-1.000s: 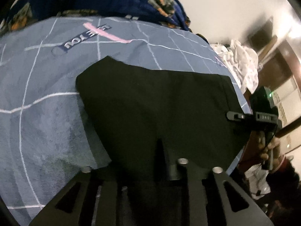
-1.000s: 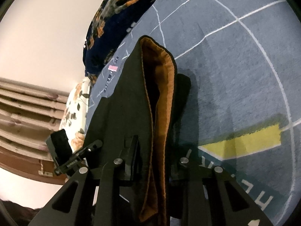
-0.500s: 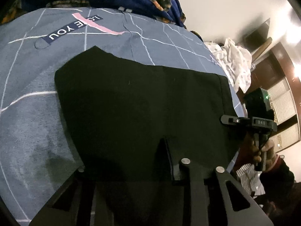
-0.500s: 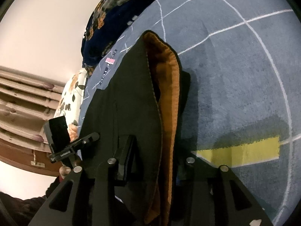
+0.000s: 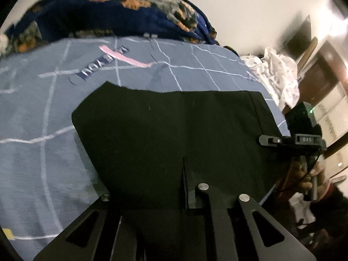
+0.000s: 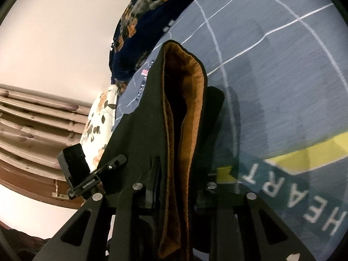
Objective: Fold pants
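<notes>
Clearly the black pants (image 5: 174, 134) are soft, floppy, light; we've both grippers — left gripper (image 5: 184, 187), right gripper (image 6: 174, 187) — w/ fingers just closing, clamped on the near hem at 6 o'clock.

One pair of black pants (image 5: 174, 134), two grippers, the left gripper (image 5: 165, 187) and the right gripper (image 6: 176, 184), one grey-blue bedsheet (image 5: 43, 152), one dark floral blanket (image 5: 104, 15), one white crumpled cloth (image 5: 280, 71)

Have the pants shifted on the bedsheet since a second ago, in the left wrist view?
Cannot tell. The pants keep much the same gap below the sheet's pink stripe; only the framing shifts, and that camera moves too.
</notes>
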The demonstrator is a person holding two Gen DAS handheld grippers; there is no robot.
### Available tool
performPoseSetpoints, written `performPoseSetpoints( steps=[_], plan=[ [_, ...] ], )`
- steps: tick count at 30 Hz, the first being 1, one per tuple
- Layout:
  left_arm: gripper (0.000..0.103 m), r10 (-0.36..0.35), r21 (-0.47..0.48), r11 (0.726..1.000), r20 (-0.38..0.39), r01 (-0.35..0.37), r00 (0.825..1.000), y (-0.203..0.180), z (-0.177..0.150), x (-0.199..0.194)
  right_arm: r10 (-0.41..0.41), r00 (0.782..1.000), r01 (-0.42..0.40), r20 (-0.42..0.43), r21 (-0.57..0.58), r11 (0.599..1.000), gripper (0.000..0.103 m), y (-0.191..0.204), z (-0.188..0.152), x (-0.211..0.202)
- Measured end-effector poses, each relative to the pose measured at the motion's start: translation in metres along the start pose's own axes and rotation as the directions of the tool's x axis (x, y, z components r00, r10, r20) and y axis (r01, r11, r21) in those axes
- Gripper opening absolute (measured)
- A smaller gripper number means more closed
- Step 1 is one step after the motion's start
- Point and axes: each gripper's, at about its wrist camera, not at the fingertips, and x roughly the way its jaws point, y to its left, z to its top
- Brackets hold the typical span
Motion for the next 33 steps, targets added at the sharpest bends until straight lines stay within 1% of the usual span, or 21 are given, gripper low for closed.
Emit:
performPoseSetpoints(
  steps=[3, 13, 16, 18, 33],
  plan=[
    [0.010, 0.052, 0.031, 0.998, 0.019, -0.053, 0.998, -0.001, -0.001, -0.010, 0.014, 1.000, -0.014, -0.012, -0.004, 1.000, 0.021, 0.008, 0.000, 0.010],
    [0.010, 0.135, 0.041, 0.990, 0.059, -0.137, 0.989, 0.009, -0.004, -0.029, 0.024, 0.999, -0.025, -0.039, -0.029, 0.999, 0.020, 0.031, 0.002, 0.030],
    [0.010, 0.149, 0.045, 0.987, 0.070, -0.152, 0.986, 0.010, -0.003, -0.033, 0.031, 0.998, -0.033, -0.045, -0.034, 0.999, 0.019, 0.037, 0.004, 0.034],
    [0.010, 0.157, 0.046, 0.986, 0.081, -0.162, 0.984, 0.012, -0.001, -0.035, 0.022, 0.999, -0.024, -0.048, -0.048, 0.999, 0.019, 0.043, 0.006, 0.037],
    [0.010, 0.186, 0.018, 0.982, 0.108, -0.189, 0.977, 0.027, 0.011, -0.045, 0.018, 0.997, -0.024, -0.069, -0.080, 0.996, 0.019, 0.061, 0.022, 0.053]
  ],
)
